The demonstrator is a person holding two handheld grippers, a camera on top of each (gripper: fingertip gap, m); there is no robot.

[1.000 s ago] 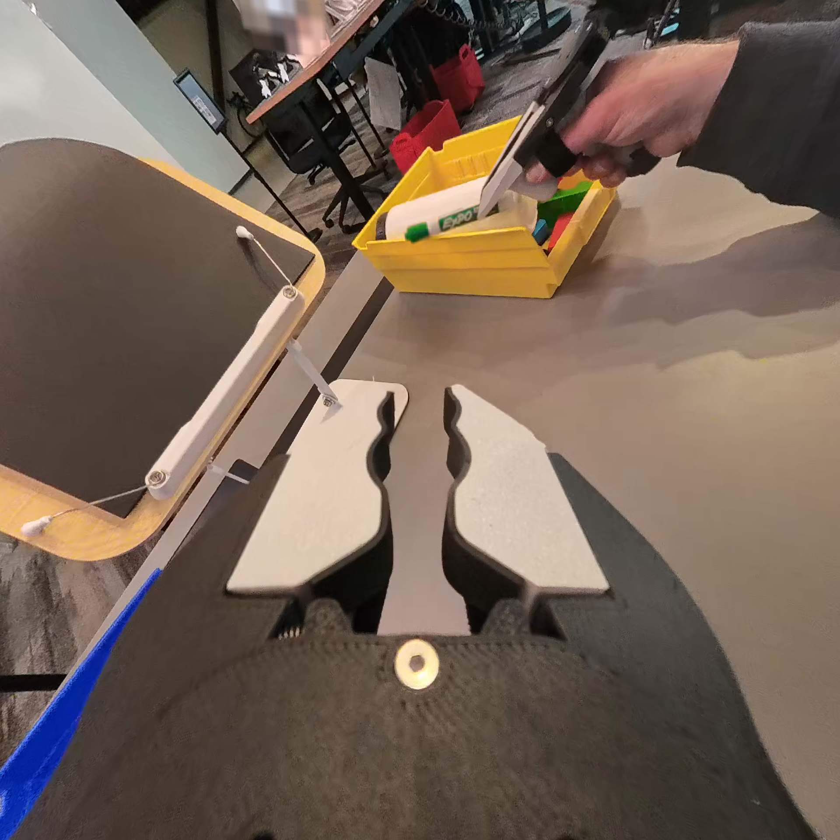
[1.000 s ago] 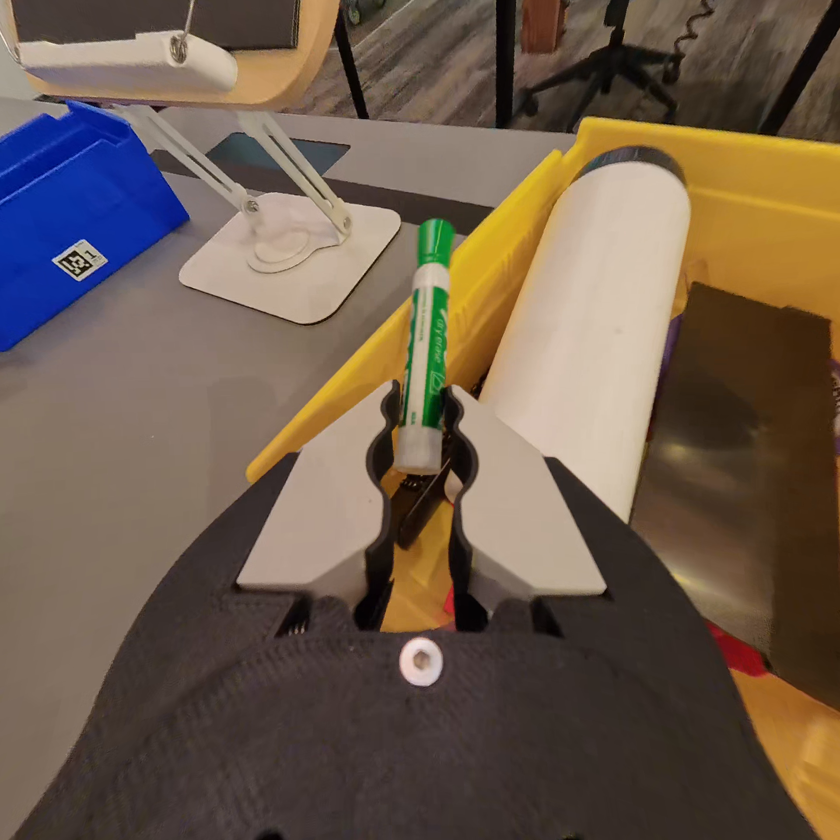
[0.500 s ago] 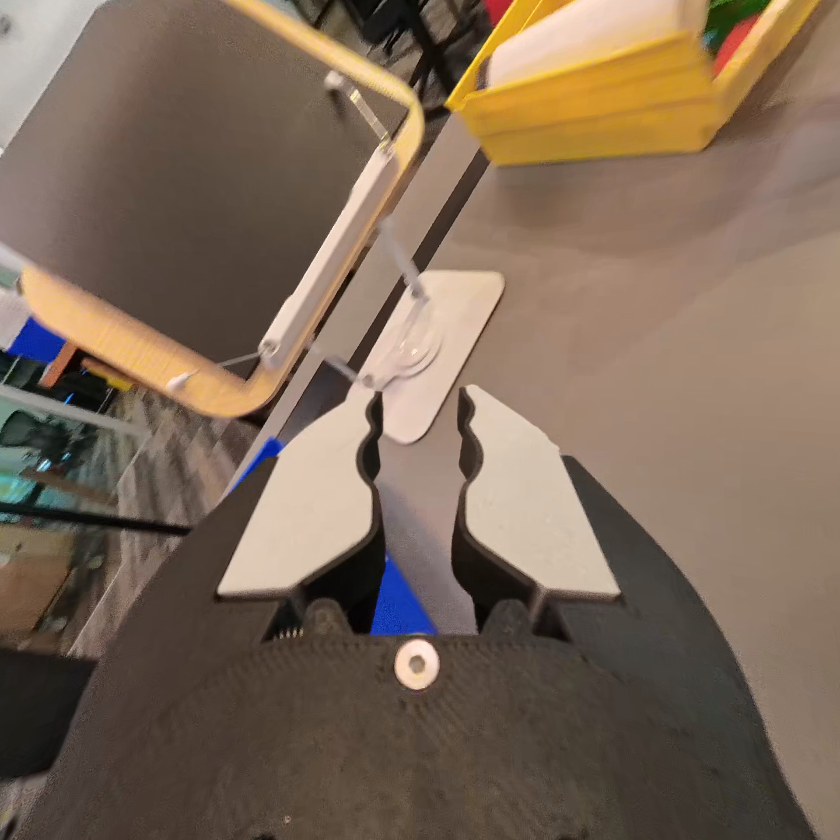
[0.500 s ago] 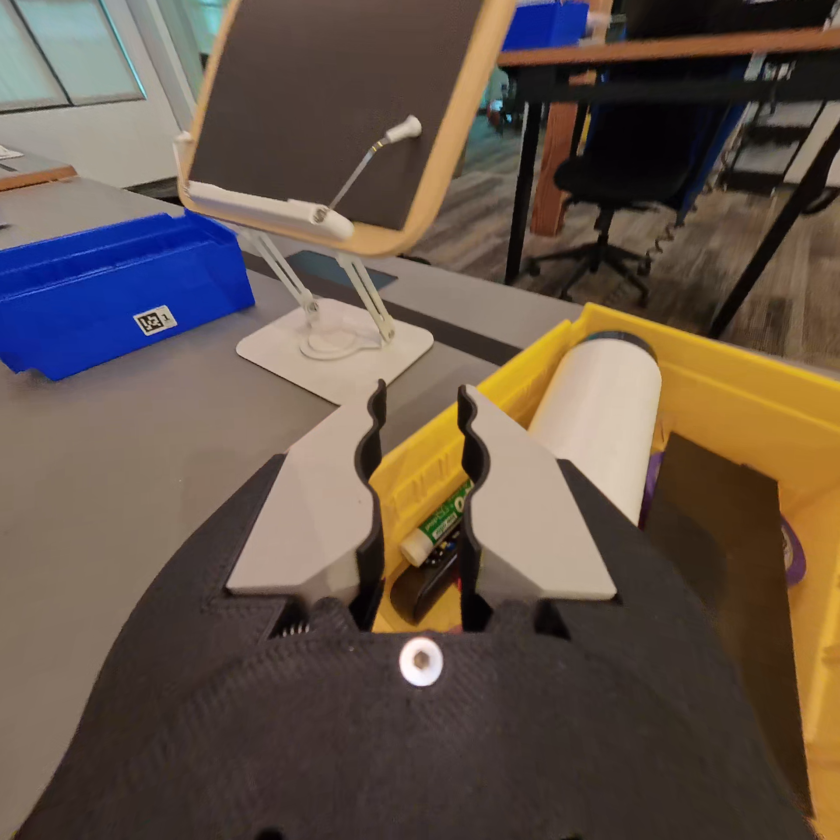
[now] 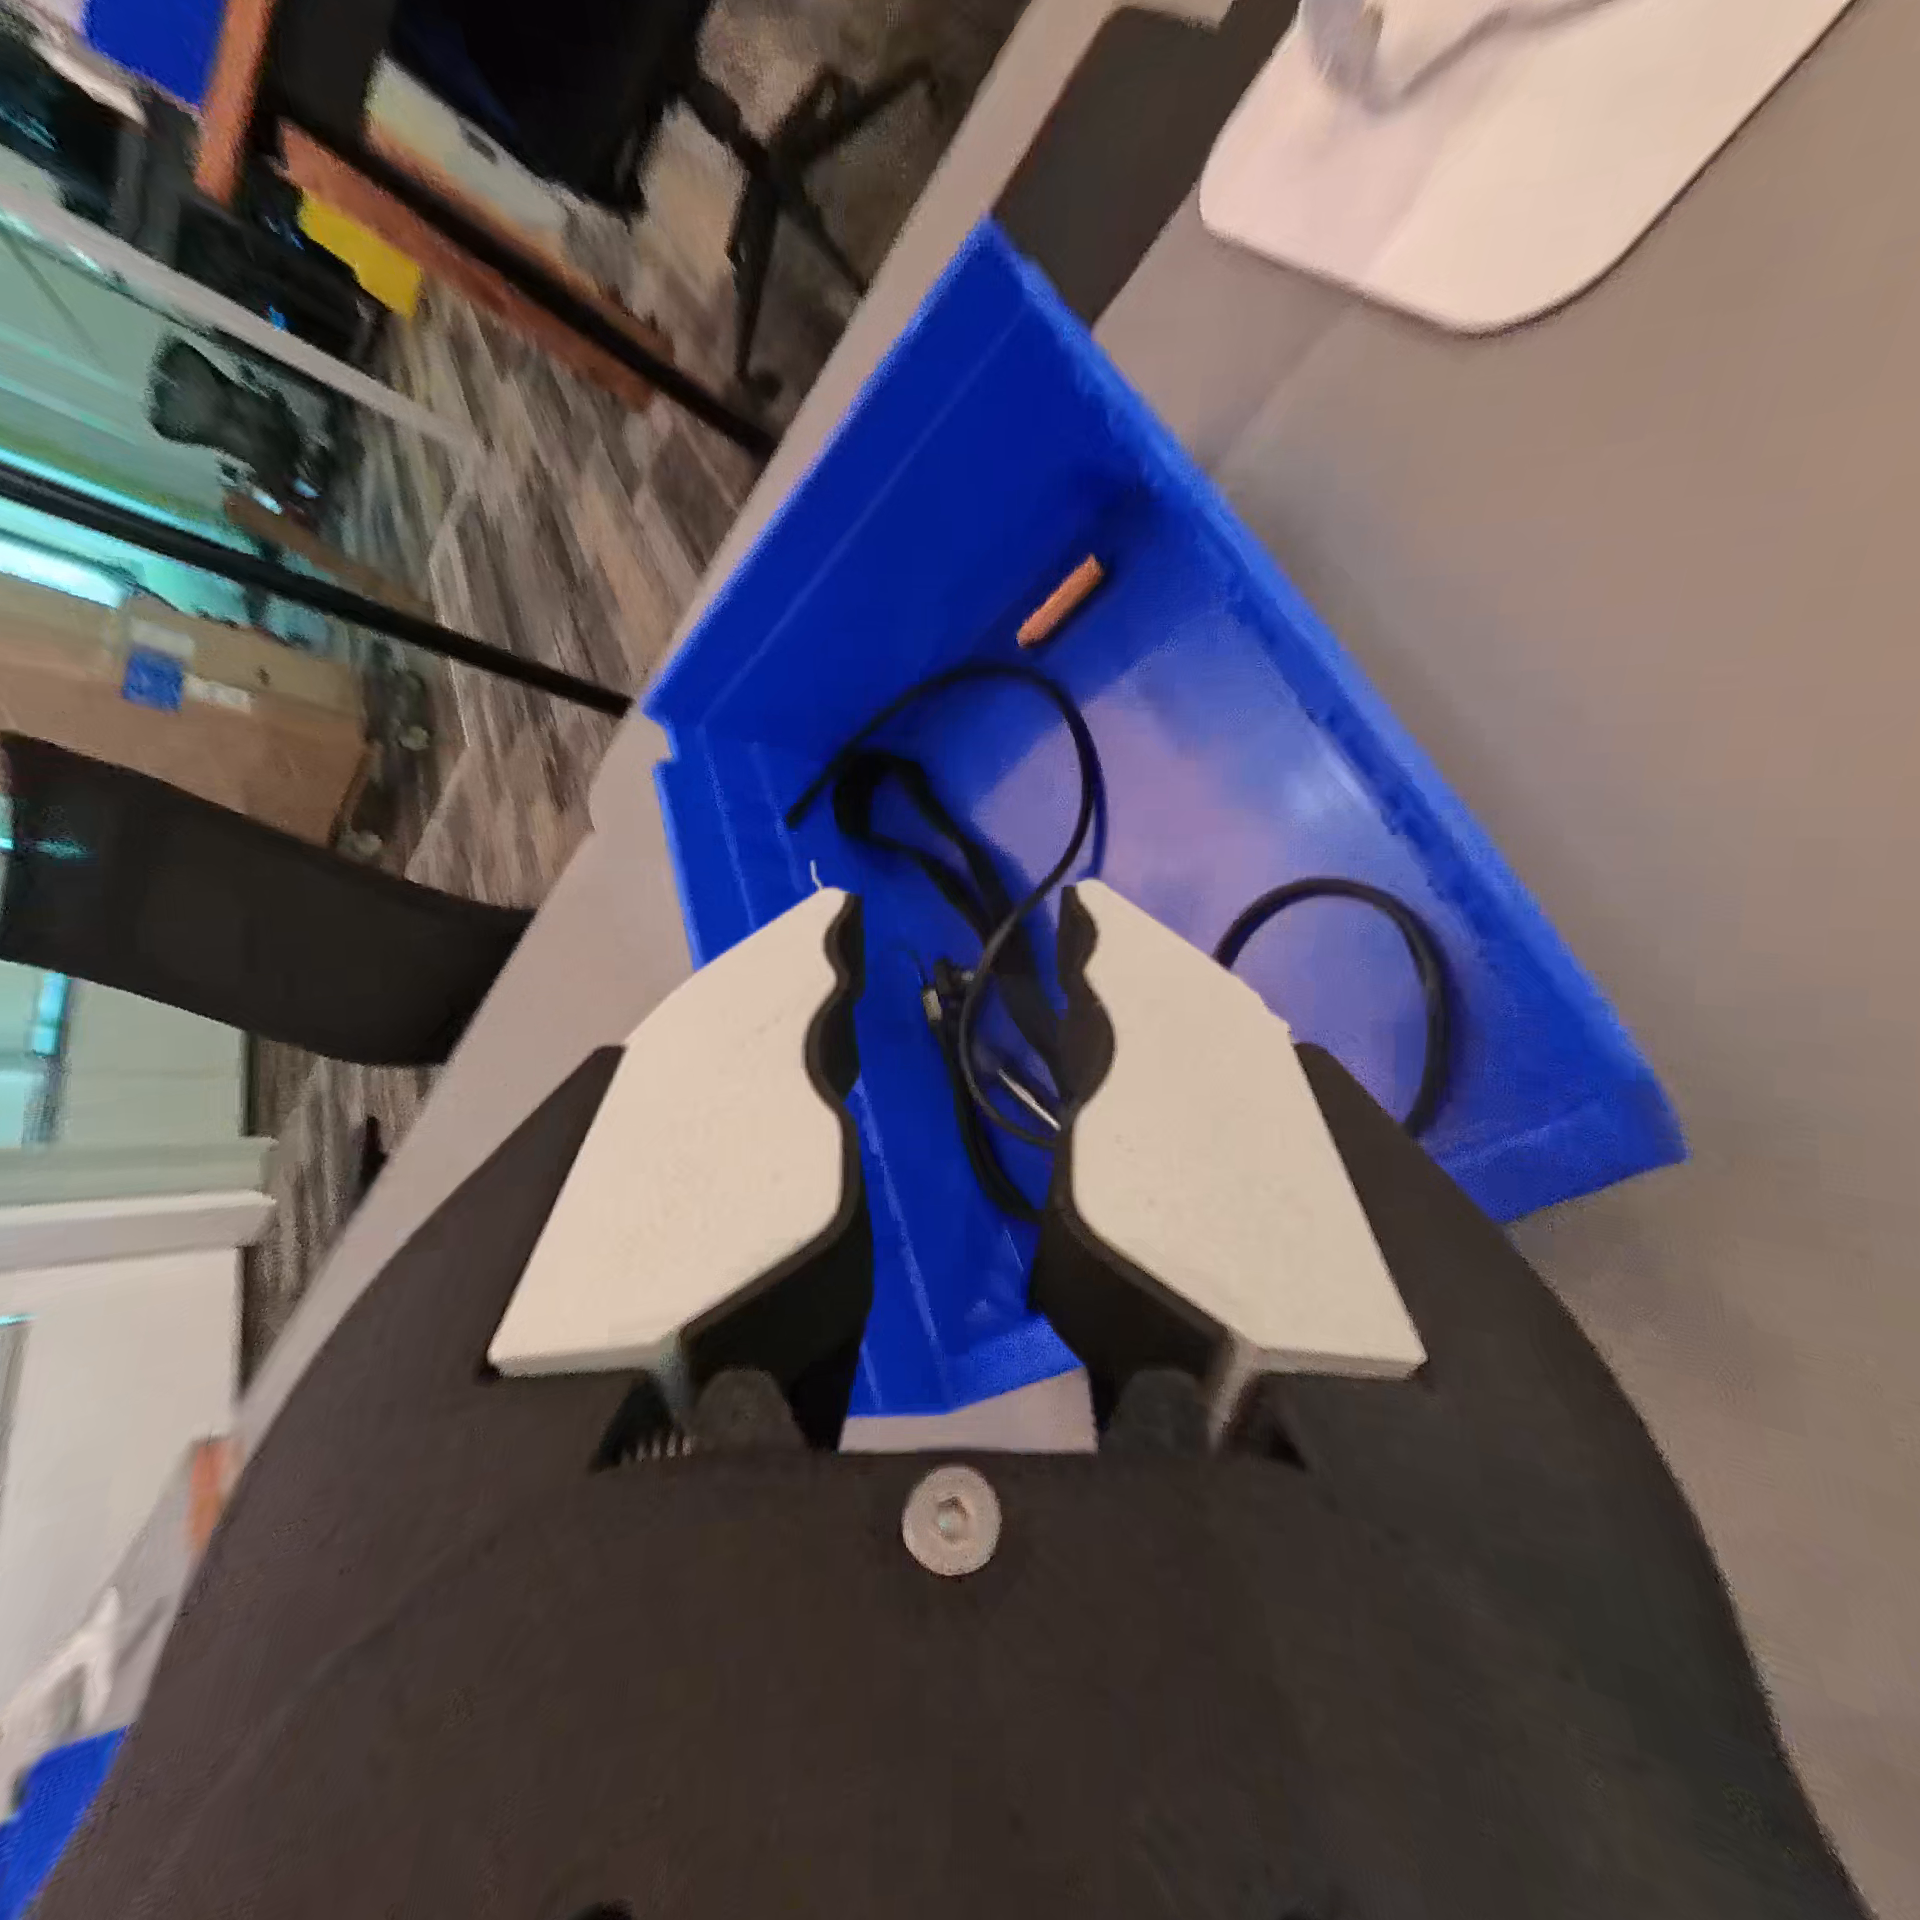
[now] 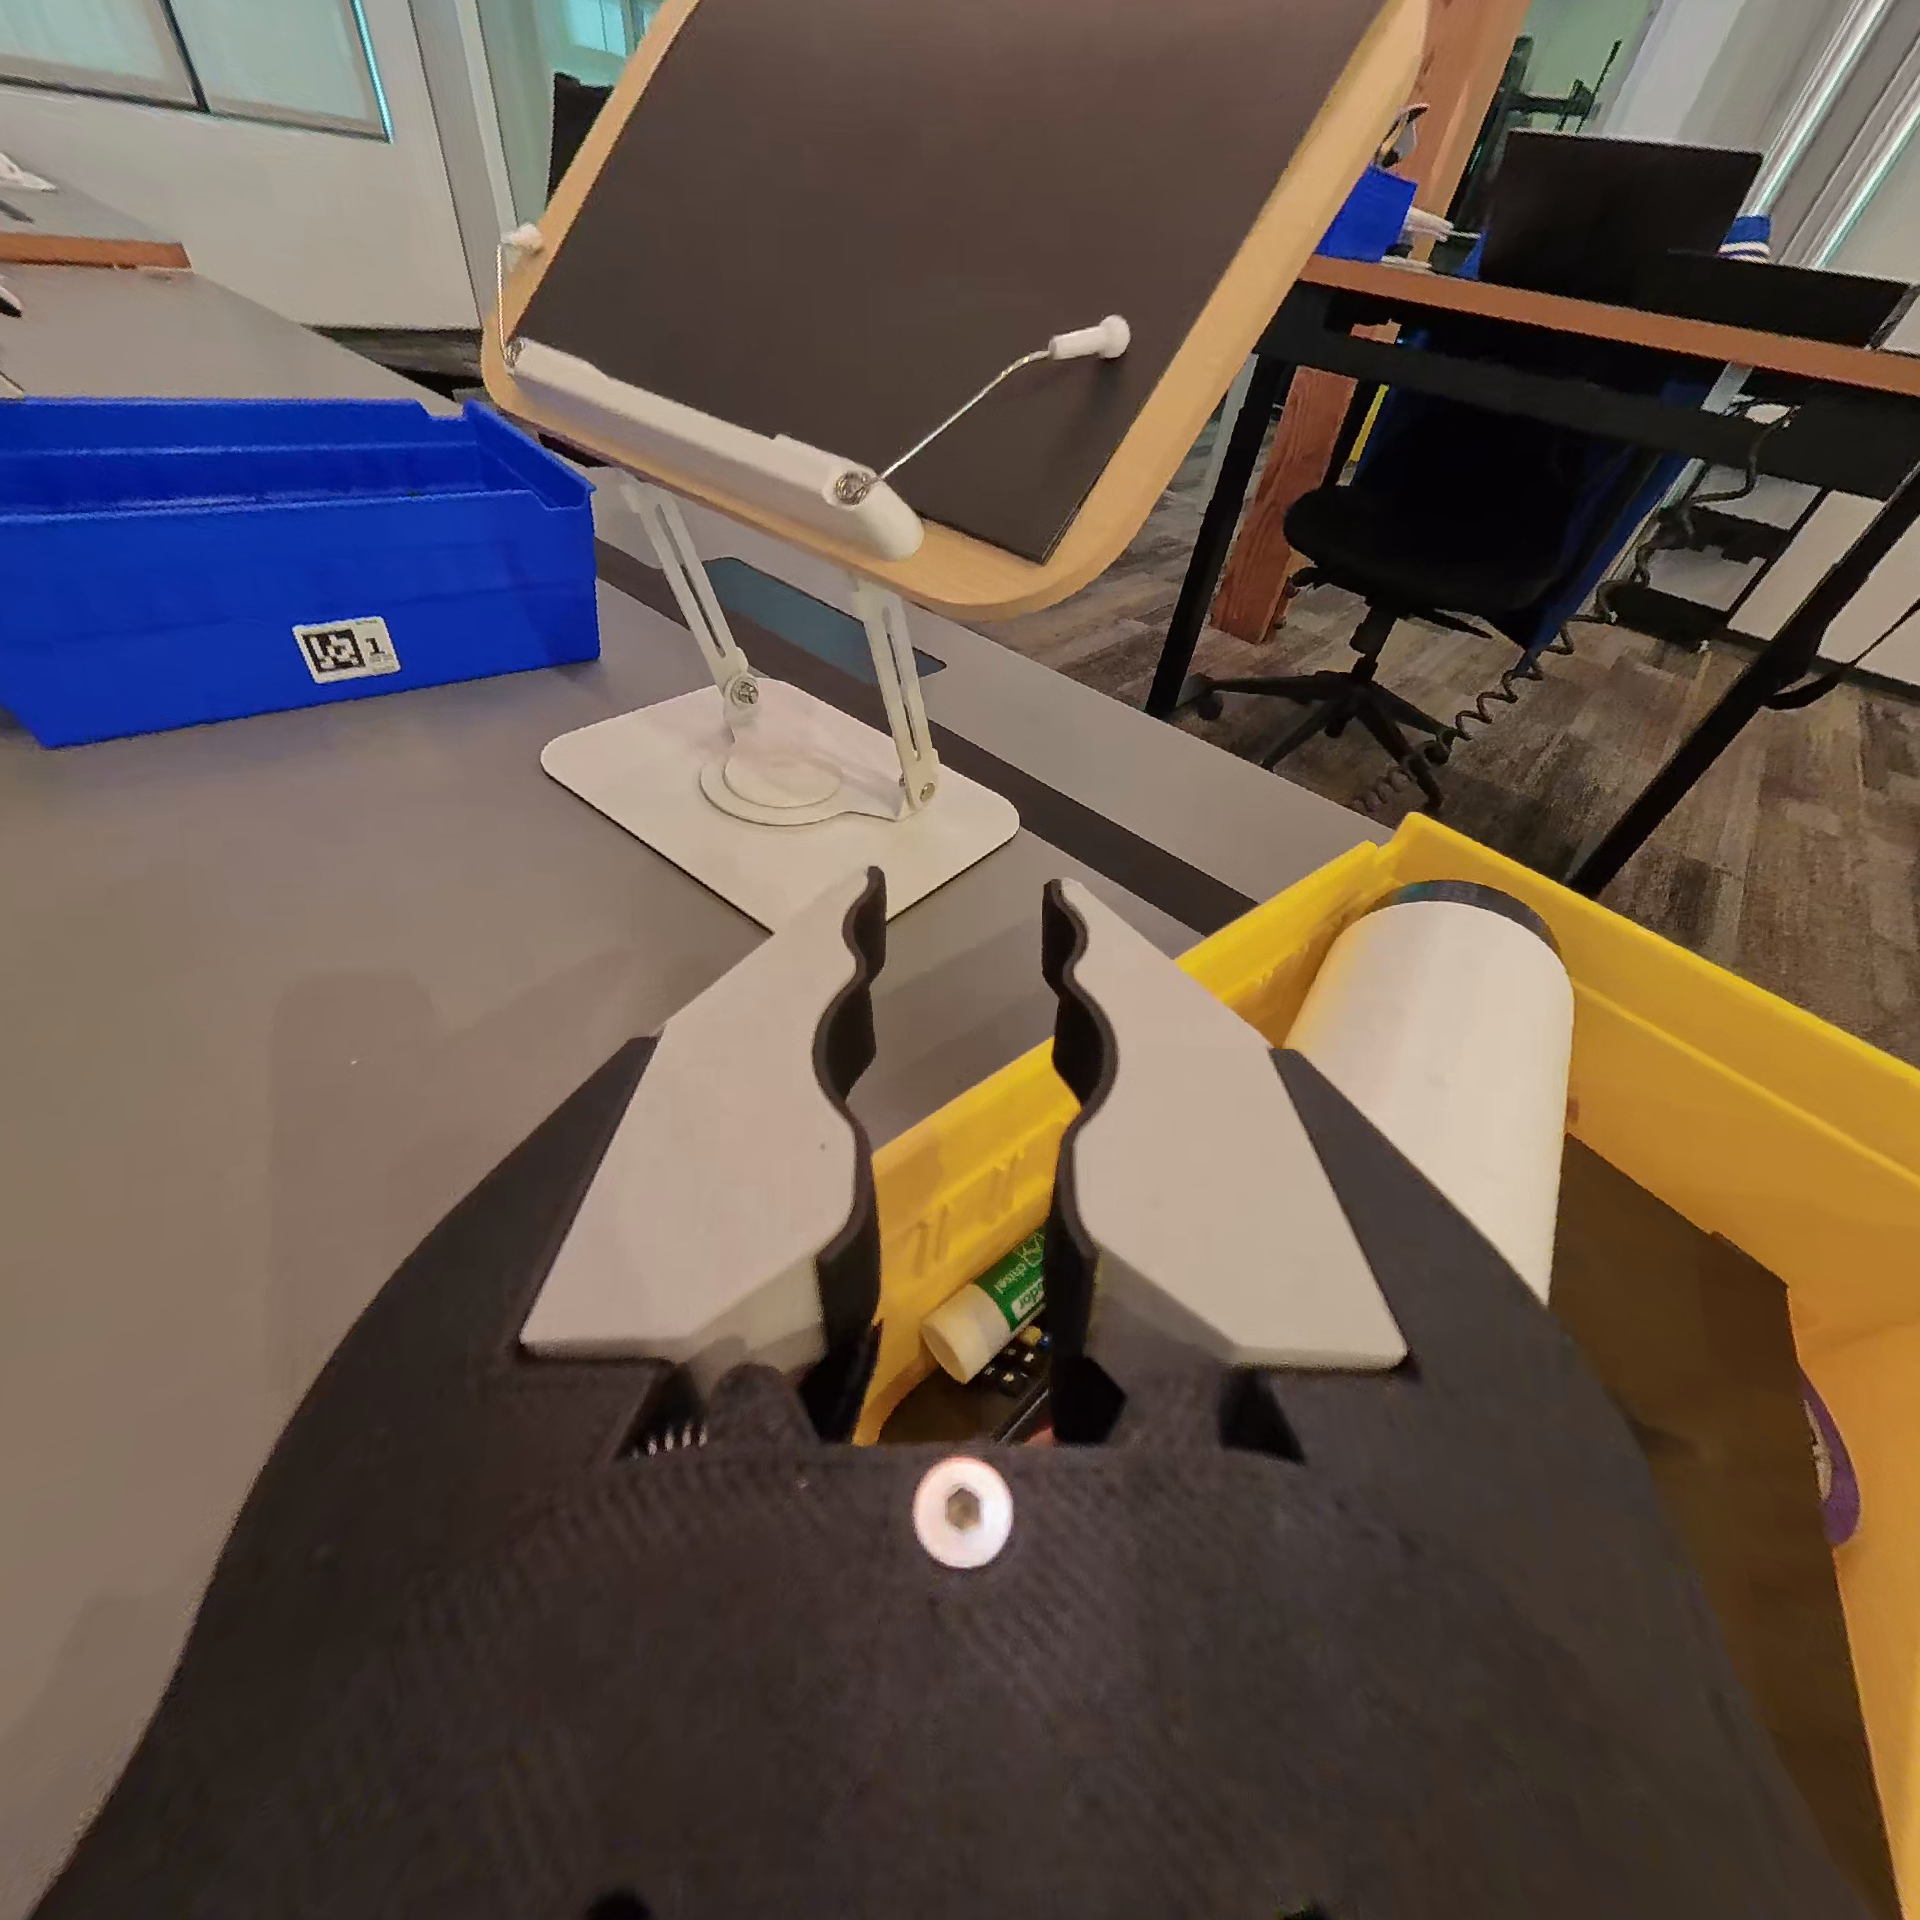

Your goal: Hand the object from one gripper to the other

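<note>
- The left tool (image 5: 958, 914) is held over the blue plastic bin (image 5: 1351, 727); its grey fingers (image 5: 717, 1122) are parted fairly wide and nothing is gripped.
- A tangled thin black cable (image 5: 997, 935) is seen lying loose on the blue bin floor, framed between the left fingers; a small brown stick-like piece (image 5: 1060, 601) lies farther in. The view is motion-blurred, so contact with the cable cannot be told.
- The right tool (image 6: 961, 899) is held above the near corner of the yellow plastic bin (image 6: 1714, 1101), parted to a moderate gap and empty.
- The green-and-white marker pen (image 6: 987, 1314), likely the task's object, is lying inside the yellow bin against its near wall, below the right fingers and apart from them; only its white end and some green show.
- A white cylinder with a dark cap (image 6: 1444, 1060) is lying beside the marker in the same bin.
- A wood-rimmed dark board on a white folding stand (image 6: 935, 260) is standing on the grey bench (image 6: 312, 935) between the two bins.
- No handover is judged started: neither tool is loaded, and the tools are aimed at separate bins.
</note>
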